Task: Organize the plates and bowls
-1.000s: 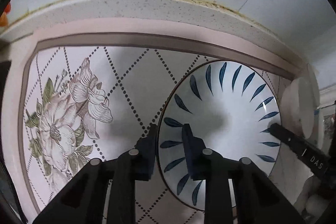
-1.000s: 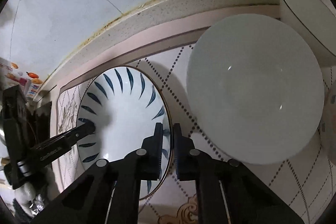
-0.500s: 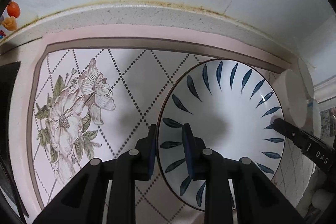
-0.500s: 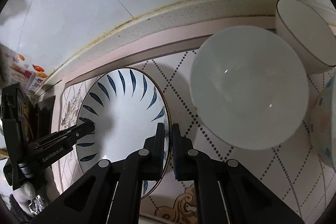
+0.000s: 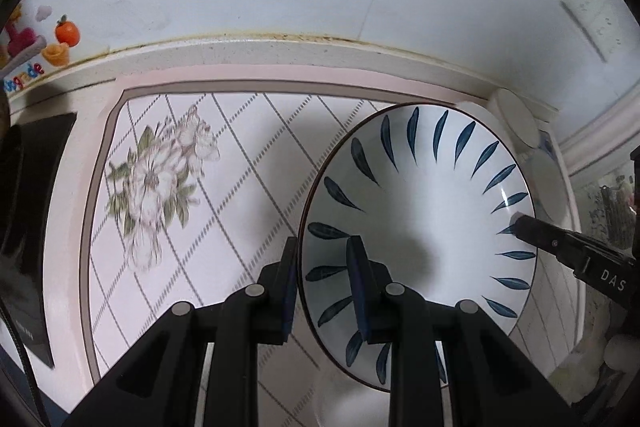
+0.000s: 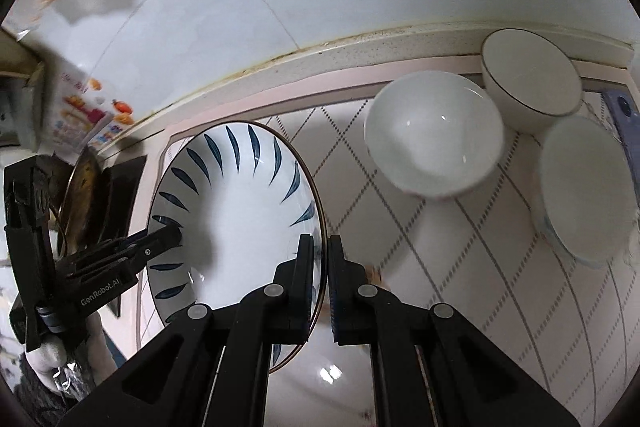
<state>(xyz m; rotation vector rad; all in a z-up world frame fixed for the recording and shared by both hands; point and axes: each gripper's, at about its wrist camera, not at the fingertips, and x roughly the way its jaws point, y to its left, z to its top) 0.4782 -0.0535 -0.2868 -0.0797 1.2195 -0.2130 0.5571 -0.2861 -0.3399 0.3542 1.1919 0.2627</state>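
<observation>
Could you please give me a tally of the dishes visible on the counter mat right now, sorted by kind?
Round white plate with dark blue leaf strokes around its rim, held at opposite edges by the left gripper and the right gripper: 1
Plain white bowls: 2
White bowl with a thin dark rim line: 1
Total: 4 dishes

Speckled counter [image 5: 248, 63] carries a floral, diamond-lined mat [image 5: 224, 163]. Three white bowls [image 6: 434, 133] on mat, beyond and right of right tongs.
</observation>
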